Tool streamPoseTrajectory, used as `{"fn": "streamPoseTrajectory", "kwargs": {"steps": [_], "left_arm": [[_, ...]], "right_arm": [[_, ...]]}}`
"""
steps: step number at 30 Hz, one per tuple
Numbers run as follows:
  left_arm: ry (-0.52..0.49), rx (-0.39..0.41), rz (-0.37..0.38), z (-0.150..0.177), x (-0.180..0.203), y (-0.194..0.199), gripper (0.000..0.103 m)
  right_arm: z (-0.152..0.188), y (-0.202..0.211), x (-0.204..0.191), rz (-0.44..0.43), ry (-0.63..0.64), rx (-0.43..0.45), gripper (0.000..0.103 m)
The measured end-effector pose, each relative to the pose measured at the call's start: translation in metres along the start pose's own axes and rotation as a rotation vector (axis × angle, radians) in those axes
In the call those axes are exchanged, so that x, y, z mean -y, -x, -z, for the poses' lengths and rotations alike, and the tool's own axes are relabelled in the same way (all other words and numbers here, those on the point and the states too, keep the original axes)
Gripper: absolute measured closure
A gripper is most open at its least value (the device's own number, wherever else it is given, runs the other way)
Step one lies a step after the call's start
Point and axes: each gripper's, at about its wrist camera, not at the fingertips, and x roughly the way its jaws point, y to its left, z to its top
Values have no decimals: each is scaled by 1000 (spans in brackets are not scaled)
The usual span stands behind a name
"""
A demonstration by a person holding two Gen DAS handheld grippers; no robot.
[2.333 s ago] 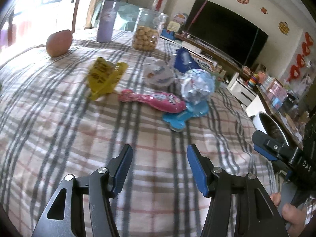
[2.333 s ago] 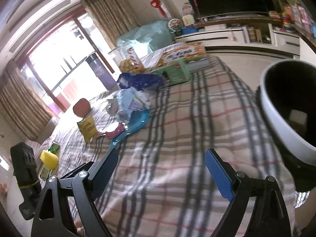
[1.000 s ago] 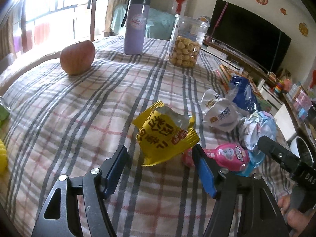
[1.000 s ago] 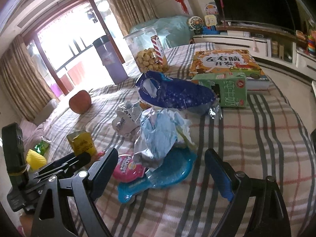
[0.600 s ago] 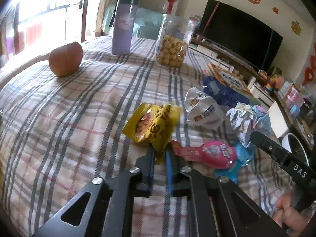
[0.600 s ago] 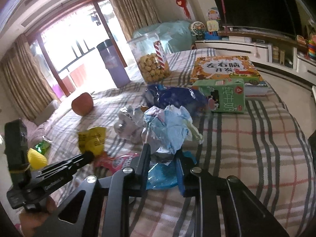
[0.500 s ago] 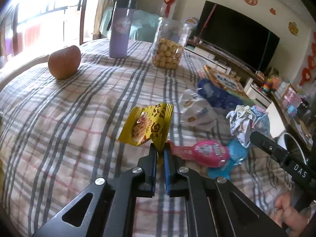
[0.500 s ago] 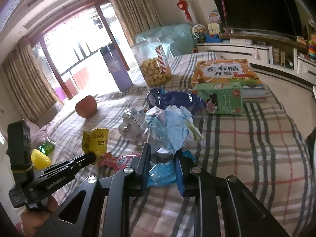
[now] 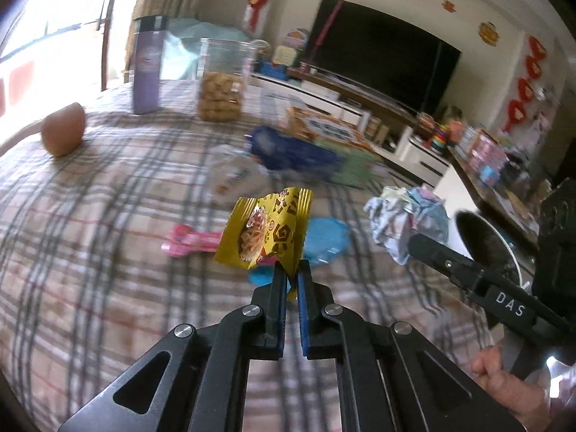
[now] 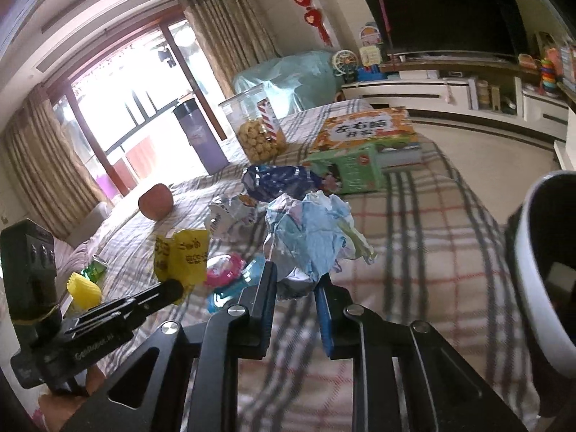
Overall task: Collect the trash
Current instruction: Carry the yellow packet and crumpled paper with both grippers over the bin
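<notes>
My left gripper [image 9: 291, 270] is shut on the lower edge of a yellow snack wrapper [image 9: 268, 232], which hangs above the plaid tablecloth [image 9: 108, 252]. My right gripper [image 10: 295, 277] is shut on a crumpled blue-and-white paper ball [image 10: 309, 230], also off the cloth. Each gripper shows in the other's view: the left gripper [image 10: 172, 291] with the yellow wrapper [image 10: 183, 255], the right gripper [image 9: 414, 243] with the paper ball [image 9: 406, 216]. On the cloth lie a pink wrapper [image 9: 190, 243], a light blue wrapper [image 9: 324, 241], a white wrapper [image 10: 230, 212] and a dark blue bag [image 10: 277, 180].
A black bin with a white rim [image 10: 532, 270] stands off the table's right edge. Farther back are an apple [image 9: 63, 133], a purple bottle [image 9: 145, 68], a snack jar [image 9: 221, 82], a green box [image 10: 352, 171] and a book [image 10: 363, 133]. A person's hand [image 9: 504, 388] holds the right gripper.
Both grippers went from open to shut, the left on the yellow wrapper, the right on the paper ball. Both have lifted their load off the cloth and swung right, bringing the bin into view.
</notes>
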Motion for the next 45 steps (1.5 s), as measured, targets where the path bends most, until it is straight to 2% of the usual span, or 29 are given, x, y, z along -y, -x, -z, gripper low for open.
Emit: {"fn": "streamPoseTrajectory", "kwargs": {"steps": [15,45], "left_arm": [[-93,-51,108,2,63,-25,99],[-270,-81,237,-2,166,-67,99]], "right_arm": [[11,52,44,67,-57,45,82],[17,131,130,219,-169,136,82]]}}
